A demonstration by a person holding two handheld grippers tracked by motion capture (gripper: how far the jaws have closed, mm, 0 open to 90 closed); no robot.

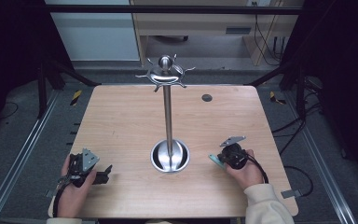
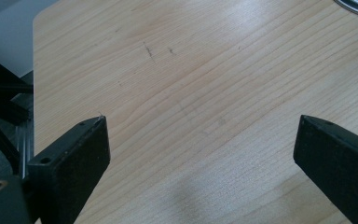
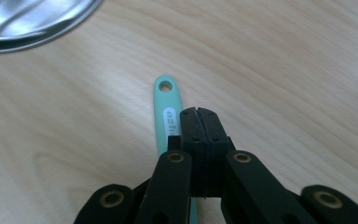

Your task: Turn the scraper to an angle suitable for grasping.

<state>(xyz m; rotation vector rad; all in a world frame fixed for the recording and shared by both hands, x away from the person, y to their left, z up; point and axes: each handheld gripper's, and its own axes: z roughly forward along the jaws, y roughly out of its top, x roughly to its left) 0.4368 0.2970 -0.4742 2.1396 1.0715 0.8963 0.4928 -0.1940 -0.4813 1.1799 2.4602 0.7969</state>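
Observation:
A teal utensil handle (image 3: 167, 100) with a hanging hole at its tip lies flat on the wooden table (image 1: 121, 121). It shows as a teal sliver (image 1: 214, 159) beside my right hand. My right gripper (image 3: 198, 112) is shut, pads pressed together, just above and slightly right of the handle, which runs under its left jaw; I see nothing between the pads. My left gripper (image 2: 200, 140) stands open over bare wood near the table's front left, held in my left hand (image 1: 103, 173). A steel hook stand (image 1: 168, 112) rises from a round base (image 1: 170, 157) between my hands.
The stand's crown of hooks (image 1: 166, 74) sits high over the table's far middle. A dark round cap (image 1: 207, 97) is set into the table at the back right. The steel base edge (image 3: 28, 18) lies close ahead of the right gripper.

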